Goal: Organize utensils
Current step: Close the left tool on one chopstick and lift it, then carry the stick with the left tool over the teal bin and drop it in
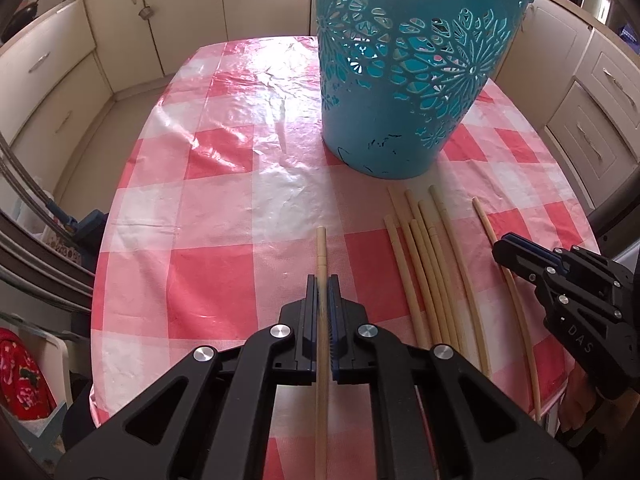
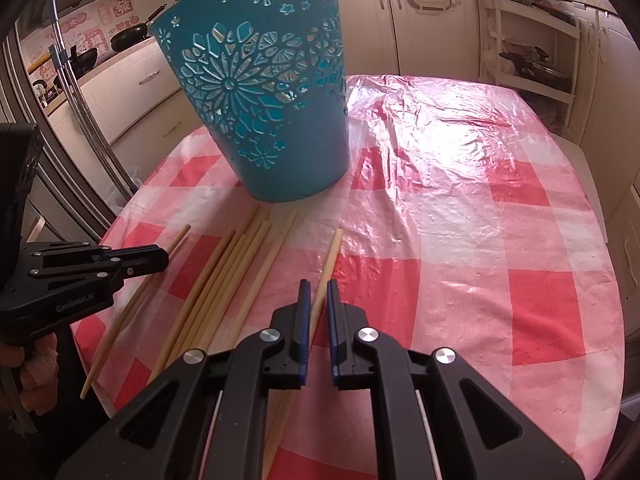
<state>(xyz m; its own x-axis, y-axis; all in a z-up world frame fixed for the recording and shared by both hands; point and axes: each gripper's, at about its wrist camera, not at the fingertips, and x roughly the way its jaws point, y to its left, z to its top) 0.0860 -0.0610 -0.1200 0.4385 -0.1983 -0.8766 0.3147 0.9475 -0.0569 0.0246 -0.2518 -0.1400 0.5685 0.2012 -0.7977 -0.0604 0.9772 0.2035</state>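
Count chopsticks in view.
8: leftmost chopstick in the left gripper, rightmost chopstick in the right gripper, bundle of six between them, before the teal basket. Bundle overlaps; one may be hidden.

Your left gripper (image 1: 321,280) pinches one pale wooden chopstick (image 1: 321,248), which runs straight ahead between its pads. Just to its right a loose bundle of chopsticks (image 1: 424,256) lies flat on the checked cloth, fanned slightly. Your right gripper (image 2: 316,284) straddles a single chopstick (image 2: 331,256). Ahead of both stands the teal cut-out basket (image 1: 400,80), upright.
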